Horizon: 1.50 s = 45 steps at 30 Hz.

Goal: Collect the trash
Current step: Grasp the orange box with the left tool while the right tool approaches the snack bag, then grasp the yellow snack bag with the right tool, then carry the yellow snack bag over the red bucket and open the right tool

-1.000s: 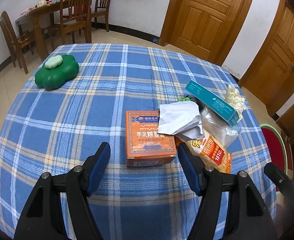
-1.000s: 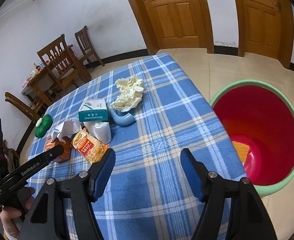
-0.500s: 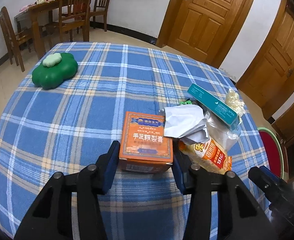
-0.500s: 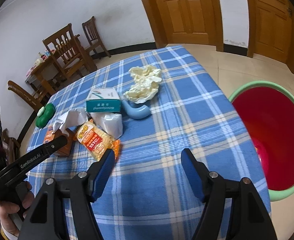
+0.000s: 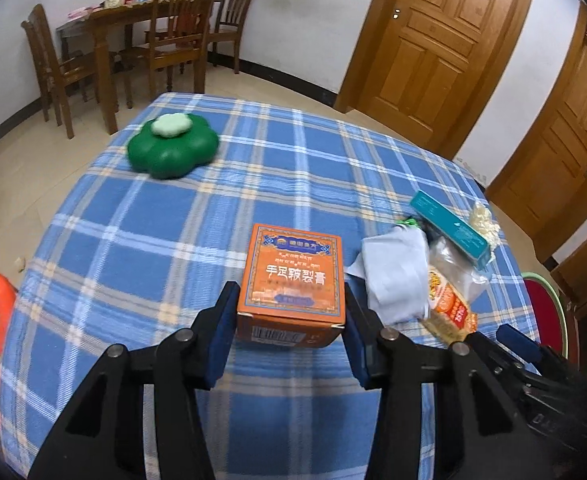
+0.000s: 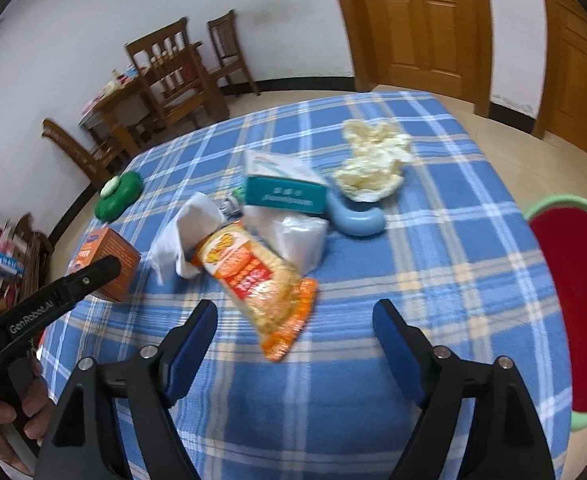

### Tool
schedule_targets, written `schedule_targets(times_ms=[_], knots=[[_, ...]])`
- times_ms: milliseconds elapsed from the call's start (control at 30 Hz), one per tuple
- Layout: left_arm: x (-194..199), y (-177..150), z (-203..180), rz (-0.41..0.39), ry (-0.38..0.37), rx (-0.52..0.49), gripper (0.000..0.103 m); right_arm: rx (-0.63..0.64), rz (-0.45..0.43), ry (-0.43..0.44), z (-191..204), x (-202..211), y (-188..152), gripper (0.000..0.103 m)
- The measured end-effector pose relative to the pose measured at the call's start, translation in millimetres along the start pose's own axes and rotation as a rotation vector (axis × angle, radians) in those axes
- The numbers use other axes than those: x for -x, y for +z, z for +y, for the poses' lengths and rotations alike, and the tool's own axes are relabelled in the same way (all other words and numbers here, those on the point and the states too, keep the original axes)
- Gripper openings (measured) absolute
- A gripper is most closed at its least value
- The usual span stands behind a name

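Observation:
My left gripper (image 5: 289, 320) is shut on an orange box (image 5: 293, 284), its blue pads pressed on both sides; the box looks lifted slightly off the blue plaid tablecloth (image 5: 173, 240). The box also shows in the right wrist view (image 6: 107, 258). To its right lie white crumpled paper (image 5: 393, 276), an orange snack packet (image 6: 261, 280), a clear plastic bag (image 6: 293, 236), a teal box (image 6: 281, 186), a blue curved piece (image 6: 357, 220) and a yellowish crumpled wad (image 6: 373, 164). My right gripper (image 6: 295, 328) is open and empty, just in front of the snack packet.
A red bin with a green rim (image 6: 573, 300) stands on the floor to the right of the table. A green flower-shaped container (image 5: 173, 152) sits at the table's far left. Wooden chairs and a table (image 5: 153, 48) stand by the back wall.
My left gripper moved forward and closed on the orange box, which now looks raised. My right gripper swung left from the bin toward the trash pile and stayed open.

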<state>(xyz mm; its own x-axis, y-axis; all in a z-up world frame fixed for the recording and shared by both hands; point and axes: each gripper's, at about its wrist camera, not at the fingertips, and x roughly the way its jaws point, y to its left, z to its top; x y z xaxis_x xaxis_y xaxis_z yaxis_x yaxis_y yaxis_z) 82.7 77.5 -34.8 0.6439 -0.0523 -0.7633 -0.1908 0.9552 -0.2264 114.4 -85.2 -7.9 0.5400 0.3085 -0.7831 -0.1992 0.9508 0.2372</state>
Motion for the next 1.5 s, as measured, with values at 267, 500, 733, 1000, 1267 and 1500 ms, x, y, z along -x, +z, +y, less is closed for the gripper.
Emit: schedule_targets(times_ms=[267, 500, 733, 1000, 1267, 1500], knots=[[6.5, -4.7, 17.0, -0.003, 0.02, 0.027, 0.049, 0.047, 0.021, -0.005, 11.9, -23.2, 8.2, 0.082], [8.8, -8.8, 21.5, 0.001, 0.021, 0.038, 0.049, 0.101, -0.001, -0.047, 20.7, -24.6, 6.0, 0.058], [14.9, -12.5, 17.1, -0.003, 0.017, 0.031, 0.049, 0.081, -0.01, -0.015, 15.7, -14.2, -1.5, 0.047], [23.0, -15.5, 6.0, -0.011, 0.006, 0.009, 0.049, 0.055, -0.008, 0.006, 10.3, 4.2, -17.5, 0.046], [31.1, -17.3, -8.9, -0.021, -0.014, -0.02, 0.049, 0.004, -0.051, 0.002, -8.1, 36.6, -32.3, 0.045], [36.5, -20.1, -26.7, -0.02, -0.044, -0.055, 0.049, -0.05, -0.094, -0.014, -25.9, 63.1, -43.2, 0.045]])
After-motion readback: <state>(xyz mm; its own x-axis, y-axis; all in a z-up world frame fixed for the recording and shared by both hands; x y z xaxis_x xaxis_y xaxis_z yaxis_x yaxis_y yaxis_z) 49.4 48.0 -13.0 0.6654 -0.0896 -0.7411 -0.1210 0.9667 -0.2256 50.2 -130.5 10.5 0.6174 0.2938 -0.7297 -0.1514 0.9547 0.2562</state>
